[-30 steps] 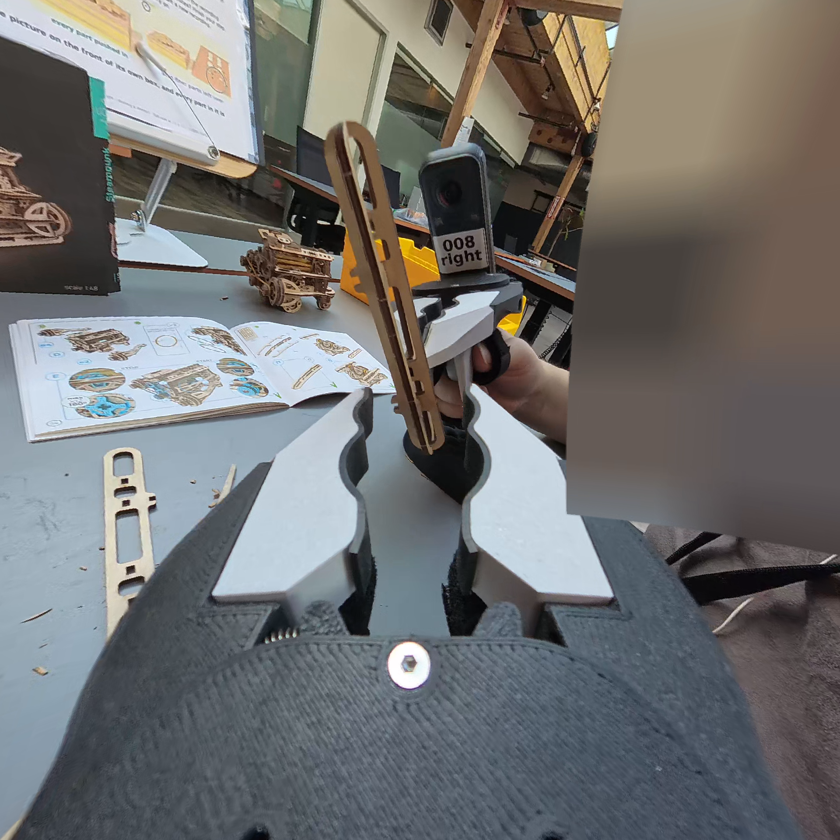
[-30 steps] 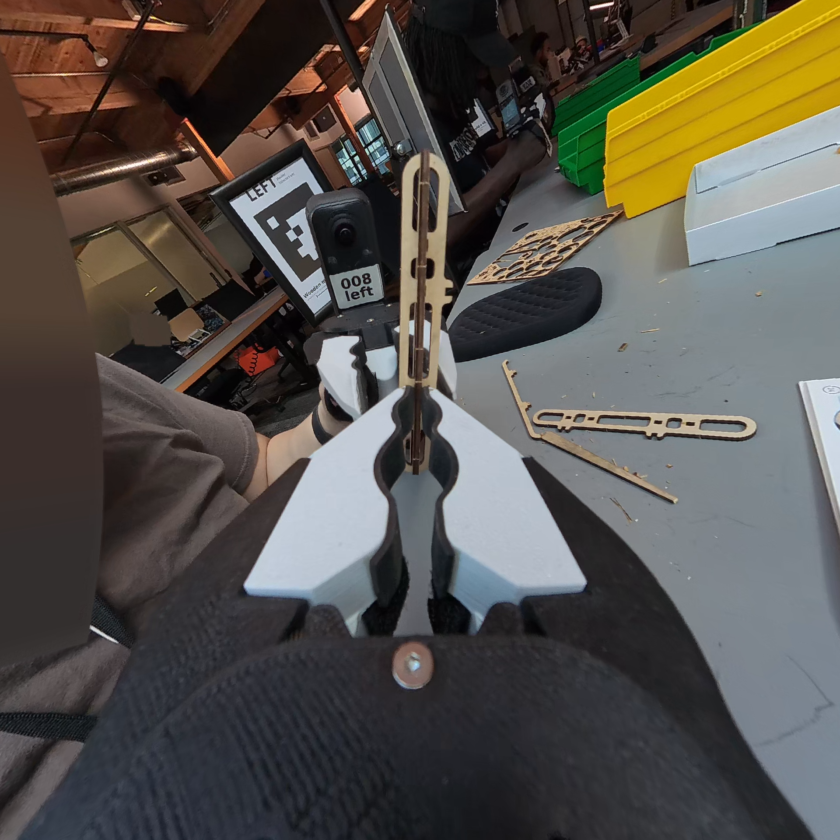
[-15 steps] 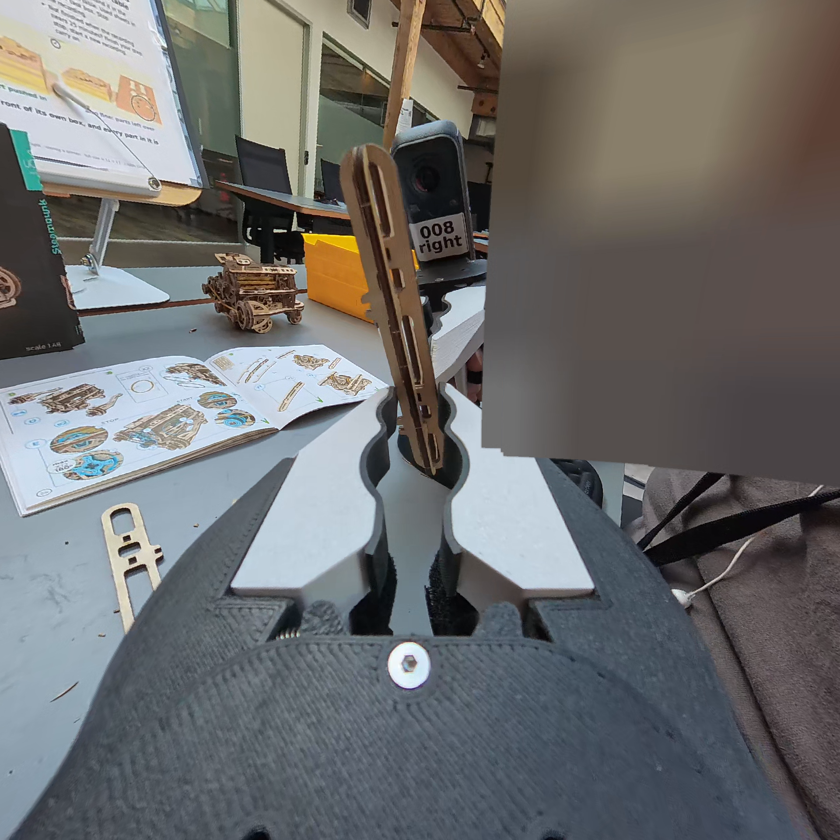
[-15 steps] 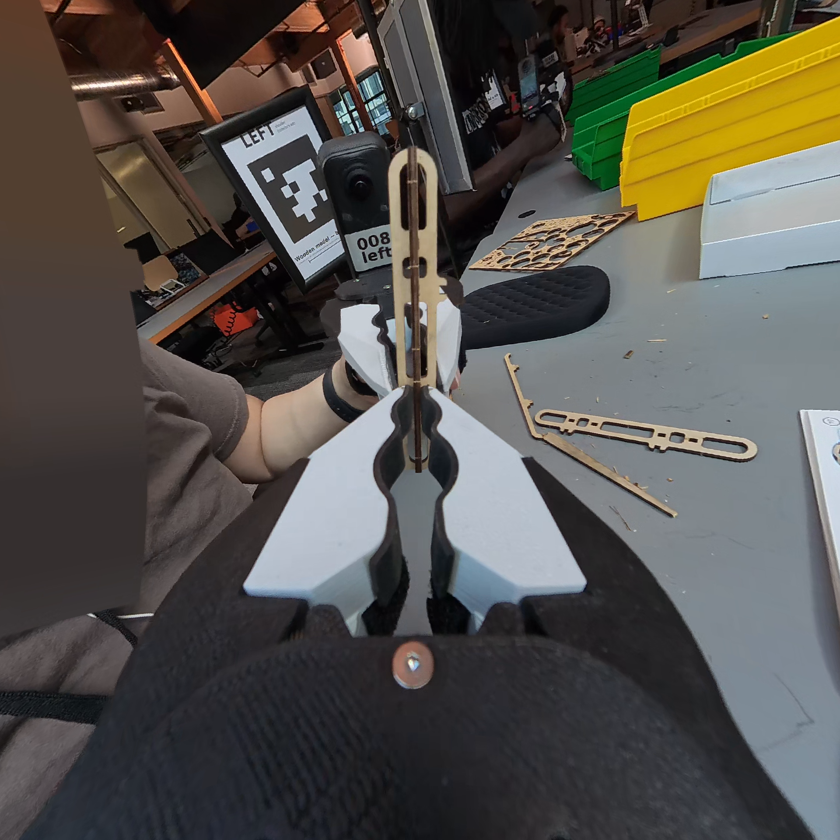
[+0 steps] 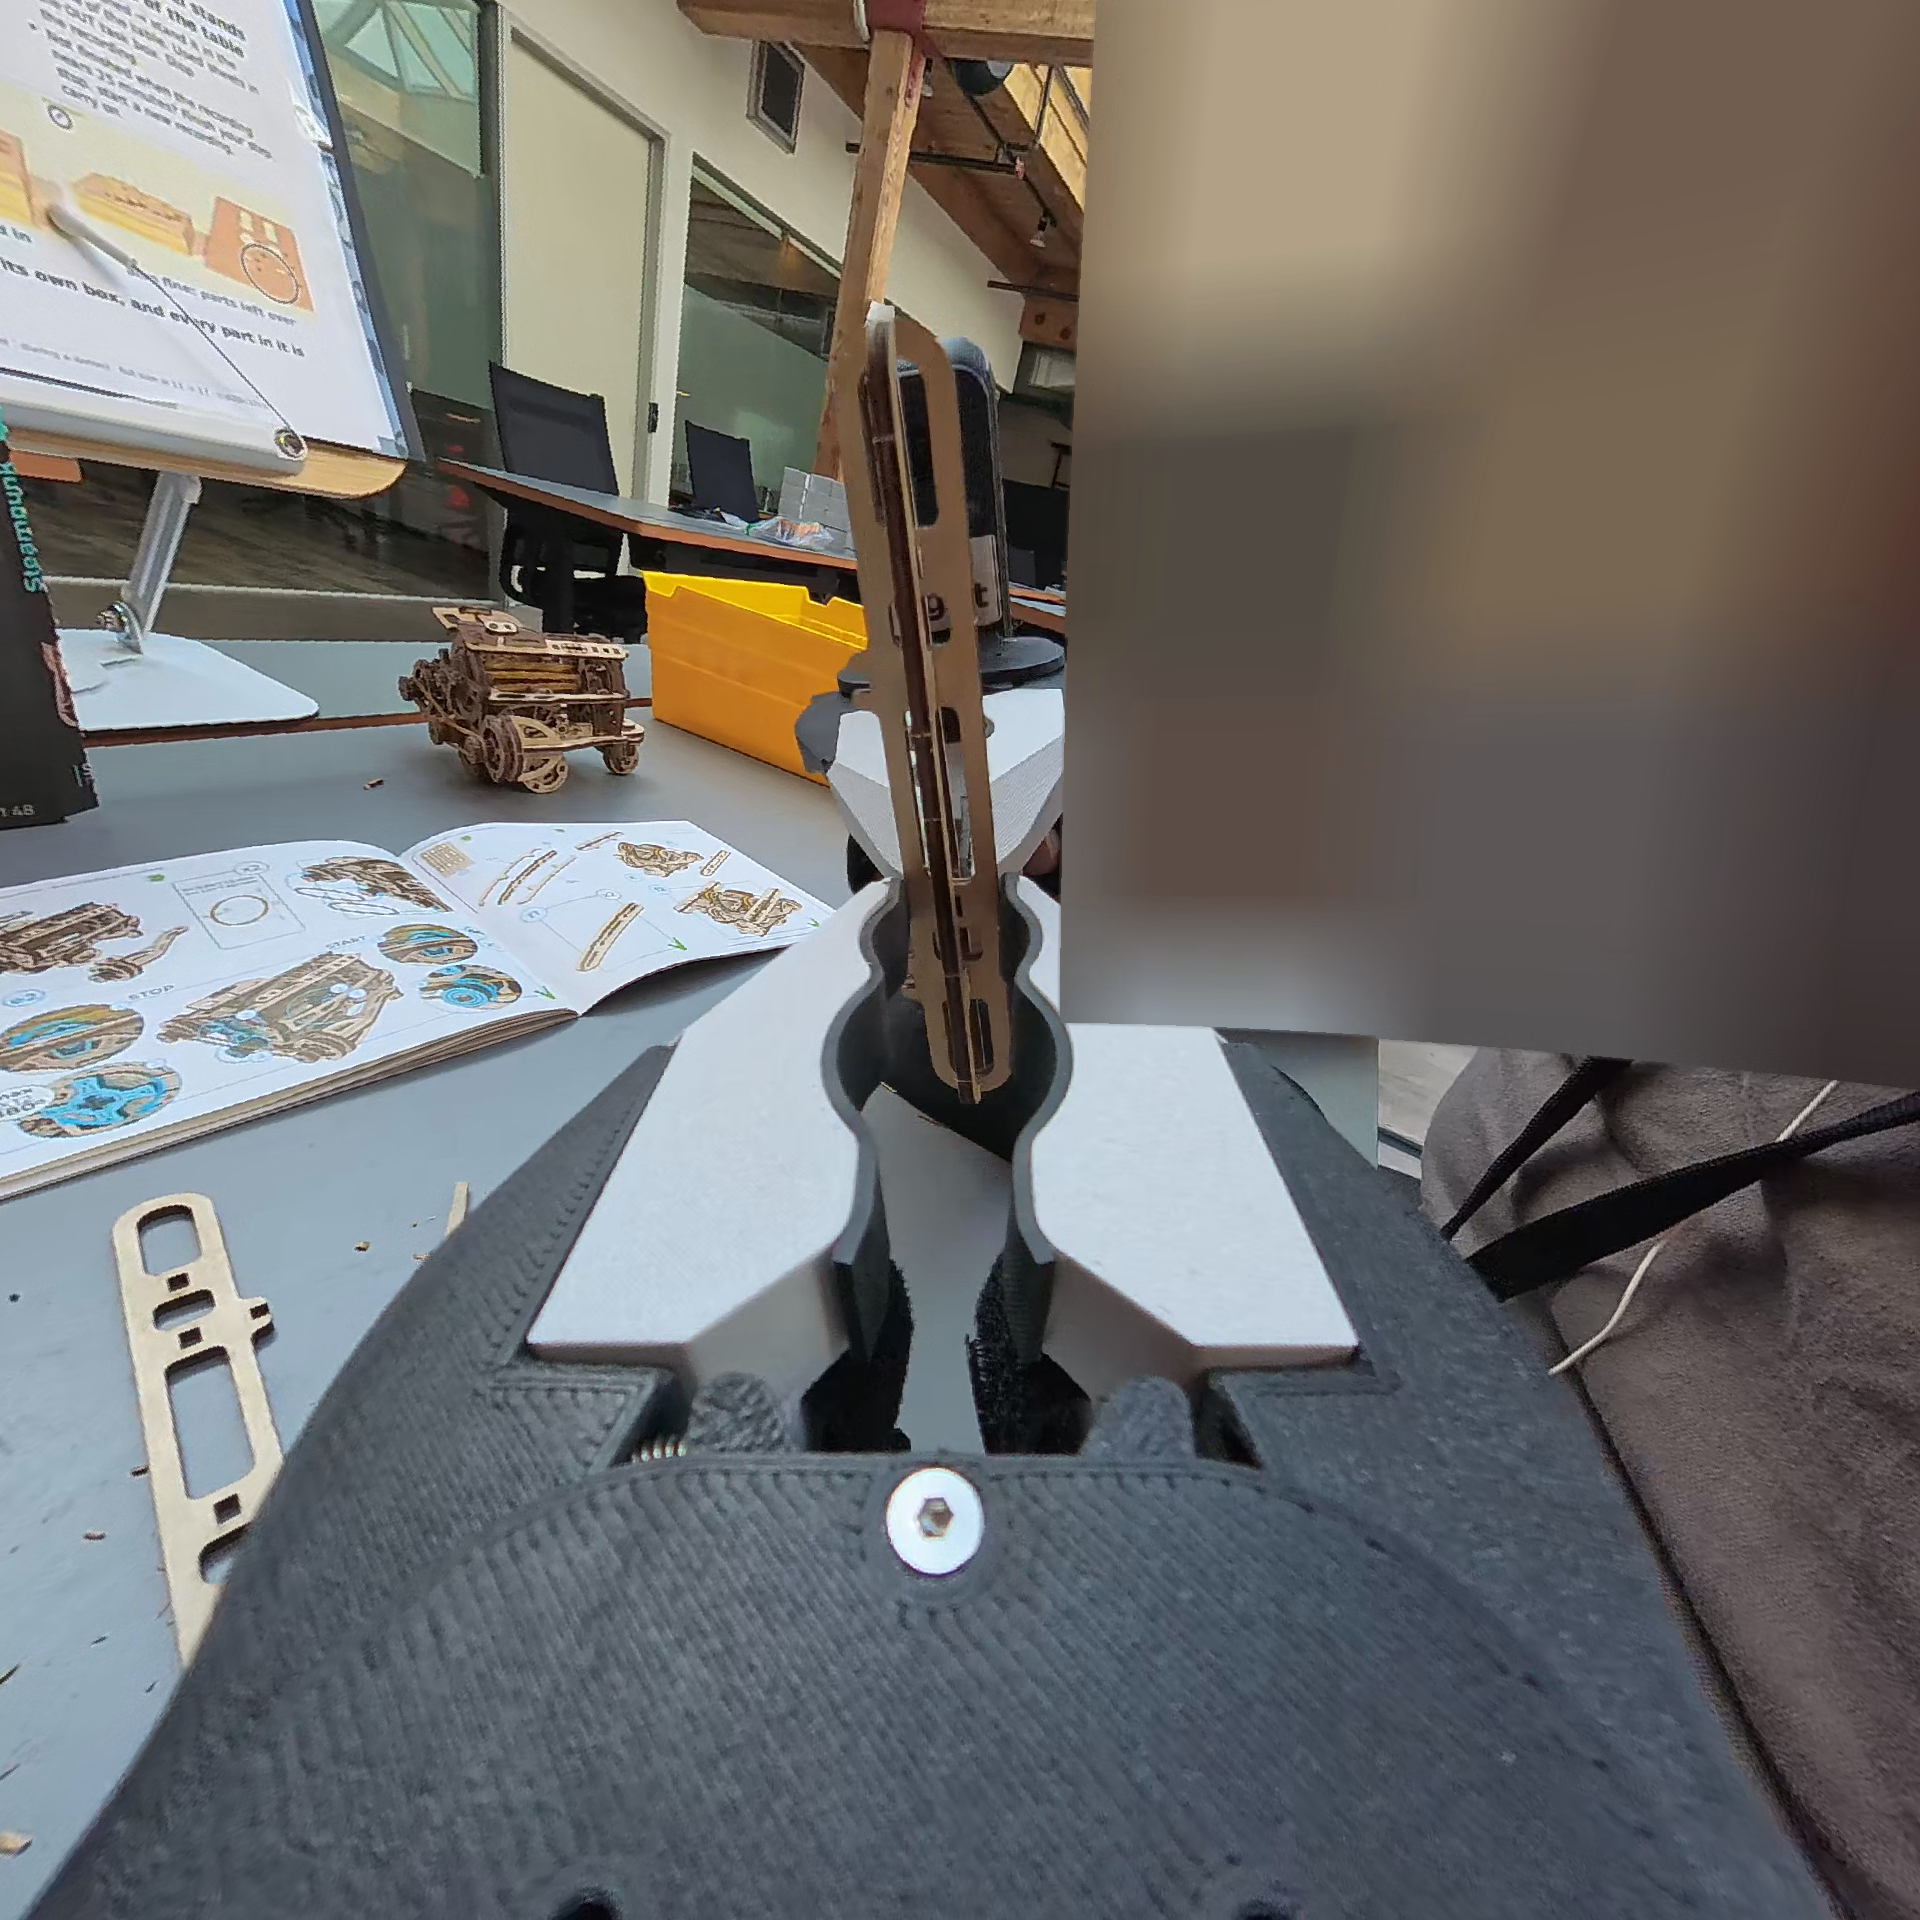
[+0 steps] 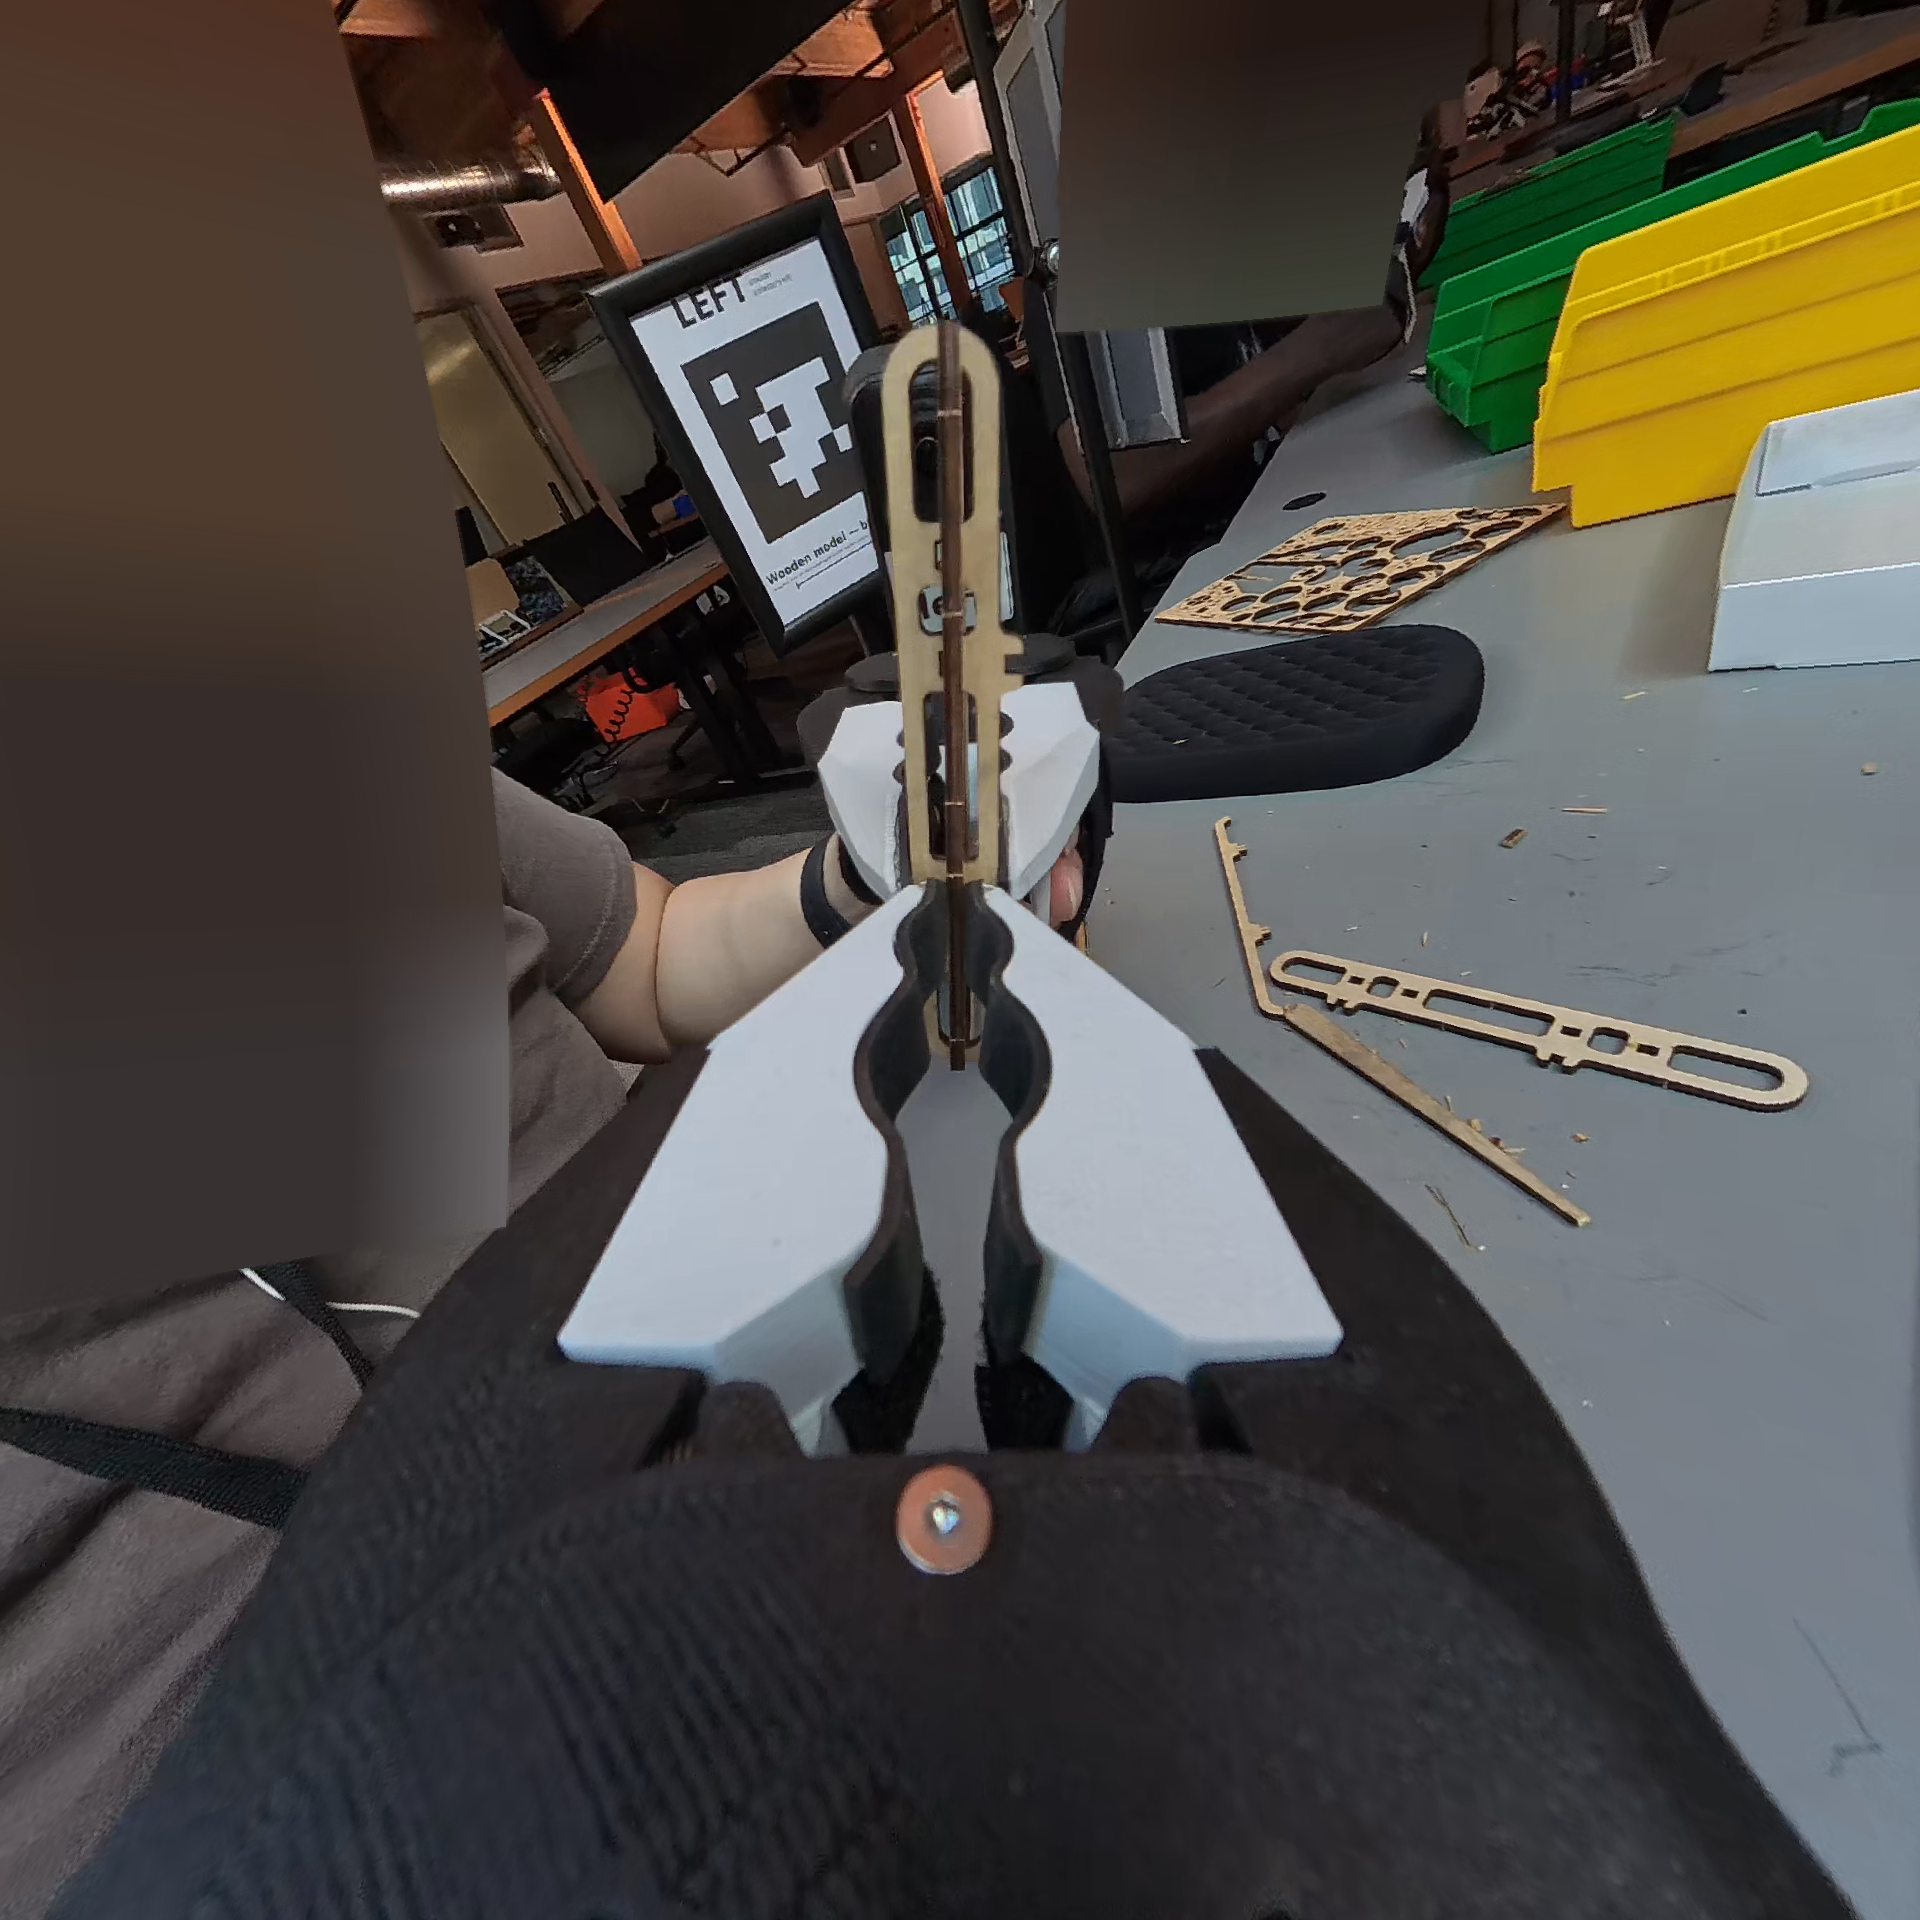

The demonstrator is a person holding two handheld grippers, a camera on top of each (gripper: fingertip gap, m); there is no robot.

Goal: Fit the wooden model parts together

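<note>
A slotted wooden bar with a thin wooden part seen edge-on along its middle stands upright between the two grippers, which face each other. My right gripper is shut on its lower end. In the left wrist view the same bar leans slightly left, and my left gripper has its jaws closed against its lower part from the opposite side. The left gripper shows behind the bar in the right wrist view. The right gripper is partly hidden behind the bar in the left wrist view.
A loose slotted bar and a thin strip lie on the grey table; the bar also shows in the left wrist view. An open booklet, a finished wooden car, a black pad, a punched sheet, a white box and yellow bins surround them. Both grippers' tips are close together, under 4 cm apart. From either gripper's tips it is about 15 cm to the loose slotted bar.
My left gripper has moved in around the bar's lower end and its jaws have closed from wide open onto it. The right gripper has kept its hold on the bar.
</note>
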